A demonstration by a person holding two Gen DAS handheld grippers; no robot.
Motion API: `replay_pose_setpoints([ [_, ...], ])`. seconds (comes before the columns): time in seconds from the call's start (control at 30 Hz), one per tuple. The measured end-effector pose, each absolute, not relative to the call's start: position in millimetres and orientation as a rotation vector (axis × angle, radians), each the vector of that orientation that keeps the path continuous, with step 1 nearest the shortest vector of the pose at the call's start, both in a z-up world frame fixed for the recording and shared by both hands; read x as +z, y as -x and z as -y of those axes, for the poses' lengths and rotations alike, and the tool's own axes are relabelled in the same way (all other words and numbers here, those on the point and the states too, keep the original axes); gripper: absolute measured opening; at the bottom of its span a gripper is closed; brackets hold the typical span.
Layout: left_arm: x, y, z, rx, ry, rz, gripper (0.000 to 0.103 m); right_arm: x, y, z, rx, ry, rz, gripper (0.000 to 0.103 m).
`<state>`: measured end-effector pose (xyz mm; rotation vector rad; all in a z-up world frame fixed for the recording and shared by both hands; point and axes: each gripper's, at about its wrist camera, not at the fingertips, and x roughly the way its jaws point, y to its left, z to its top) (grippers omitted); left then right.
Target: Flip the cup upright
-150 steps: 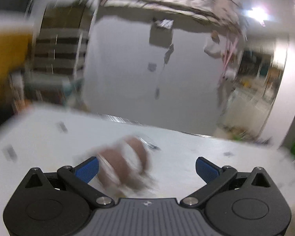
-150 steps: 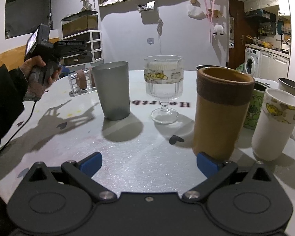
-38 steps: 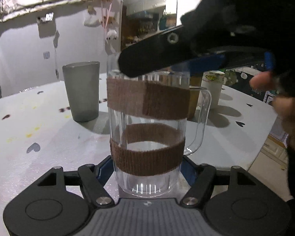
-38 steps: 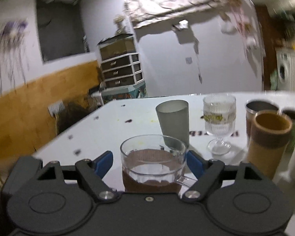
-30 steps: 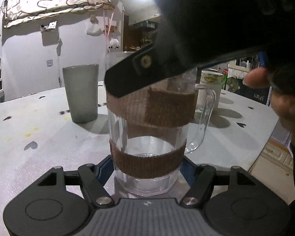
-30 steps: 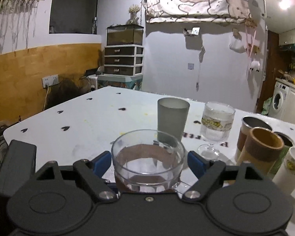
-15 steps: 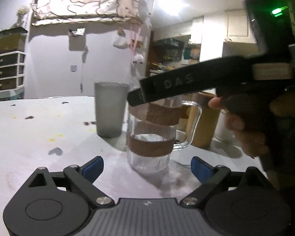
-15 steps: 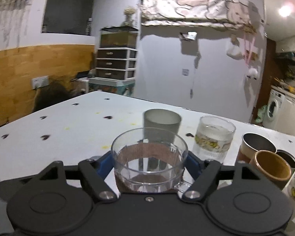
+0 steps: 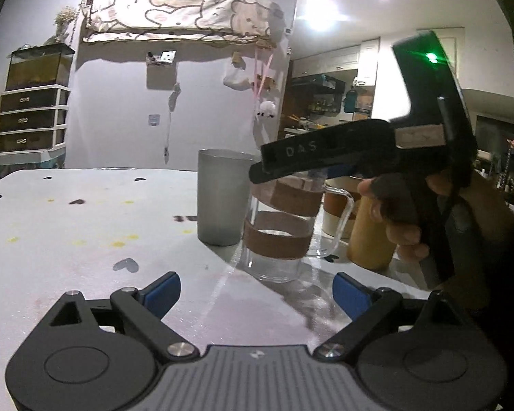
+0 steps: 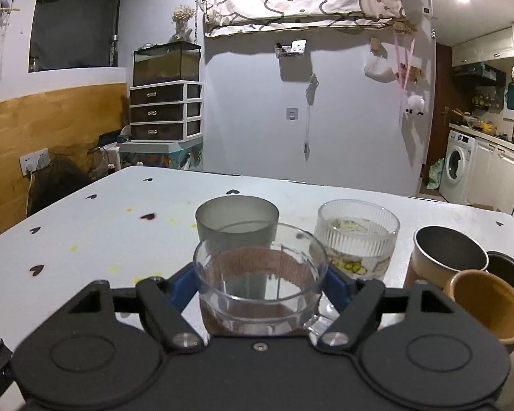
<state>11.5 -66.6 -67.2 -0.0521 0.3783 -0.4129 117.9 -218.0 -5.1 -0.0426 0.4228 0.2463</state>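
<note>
1. Cup (image 10: 260, 287) stands upright on the tabletop (image 10: 102, 233); your right gripper (image 10: 260, 284) has its jaws closed on its rim.
2. Your left gripper (image 9: 255, 291) hangs back, jaws spread wide and empty.
3. Behind the cup stands a grey tumbler (image 10: 236, 221), with a ribbed glass (image 10: 358, 239) beside it.

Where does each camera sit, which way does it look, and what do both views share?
Left wrist: low over the table, level with the clear mug; its own open left gripper and the right hand show.
Right wrist: above the mug, looking down; right gripper clamps it.
Shared: the mug, grey tumbler, brown cup.
</note>
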Motion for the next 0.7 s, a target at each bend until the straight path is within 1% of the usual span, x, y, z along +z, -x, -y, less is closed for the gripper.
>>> replay_pose_setpoints([
  [0.03, -65.0, -11.5, 66.3, -0.405, 0.05, -0.377, 0.095, -3.8, -116.8, 219.1, 0.248, 0.035, -0.422, 0.086],
  [0.1, -58.8, -12.2, 66.0, -0.391, 0.047, -0.369, 0.095, 2.8, -111.4, 223.4, 0.235, 0.032, -0.393, 0.092],
  [0.17, -50.7, -12.9, 64.6, -0.375, 0.046, -0.36, 0.096, 9.6, -101.5, 229.5, 0.239, 0.021, -0.371, 0.092],
  [0.23, -41.7, -12.9, 63.5, -0.351, 0.048, -0.35, 0.099, 15.6, -90.1, 237.6, 0.247, 0.0, -0.355, 0.095],
  [0.27, -36.7, -12.6, 63.1, -0.339, 0.049, -0.346, 0.102, 18.5, -82.8, 242.0, 0.249, -0.008, -0.346, 0.095],
  [0.3, -31.3, -12.4, 62.5, -0.33, 0.051, -0.339, 0.102, 20.7, -75.5, 246.0, 0.246, -0.015, -0.339, 0.096],
  [0.57, 5.0, -3.2, 62.8, -0.273, 0.058, -0.313, 0.103, 30.2, -24.3, 282.0, 0.159, -0.048, -0.289, 0.102],
  [0.7, 13.3, 2.8, 64.5, -0.239, 0.044, -0.327, 0.103, 30.5, -6.7, 295.3, 0.119, -0.058, -0.286, 0.103],
])
